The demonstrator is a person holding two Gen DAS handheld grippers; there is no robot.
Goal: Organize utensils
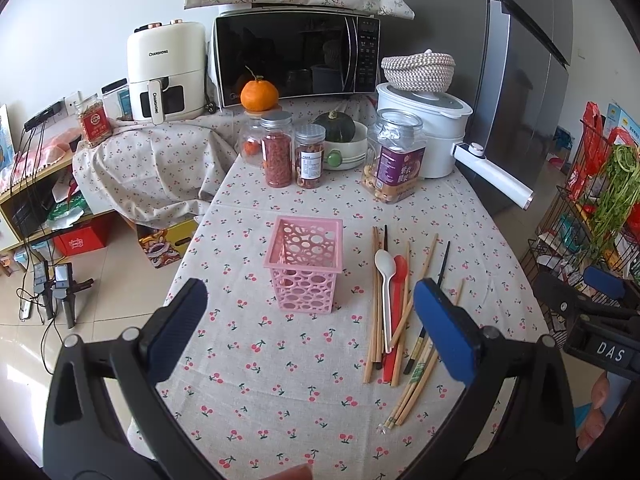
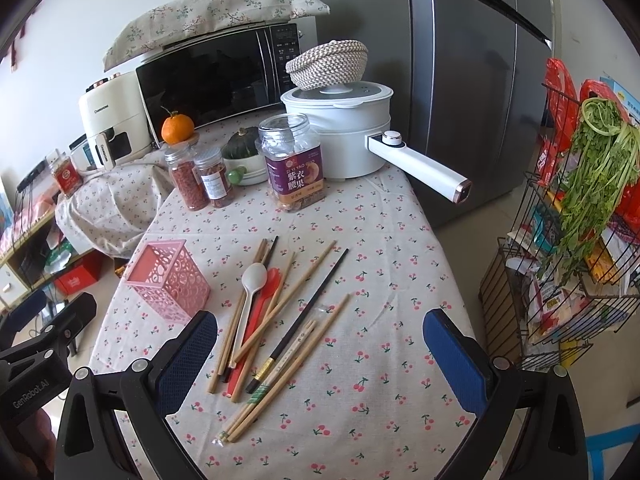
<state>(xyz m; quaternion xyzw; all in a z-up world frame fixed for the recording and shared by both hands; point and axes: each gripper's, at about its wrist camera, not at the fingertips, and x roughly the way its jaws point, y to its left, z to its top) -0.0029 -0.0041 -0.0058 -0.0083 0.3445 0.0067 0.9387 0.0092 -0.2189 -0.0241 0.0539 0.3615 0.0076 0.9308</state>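
- Two handheld grippers hover above a cherry-print tablecloth (image 1: 280, 380), both spread wide with nothing between their blue pads.
- The left gripper (image 1: 316, 328) hangs on the near side of the pink basket (image 1: 306, 264); its right-hand pad (image 1: 446, 332) covers part of the utensil pile in its own view.
- The right gripper (image 2: 320, 354) hangs over the near end of the pile, to the right of the pink basket (image 2: 168, 280), touching none of the pieces.
- The pink basket stands upright on the cloth; what its inside holds, if anything, cannot be made out for certain.
- Just right of the basket and apart from it, wooden chopsticks (image 2: 288, 292) lie loose and crossed, along with a black chopstick (image 2: 312, 304).
- A white spoon (image 2: 250, 296) rests bowl-up on top of a red spoon (image 2: 272, 280) in the middle of that pile; the left view shows the same white spoon (image 1: 386, 280) and red spoon (image 1: 400, 270).
- A wrapped pair of chopsticks (image 2: 276, 376) lies at the pile's near edge.
- Beyond the basket stand three lidded jars, the largest a purple-labelled jar (image 2: 294, 164), in front of a white electric pot (image 2: 344, 132) and a microwave (image 1: 296, 60).
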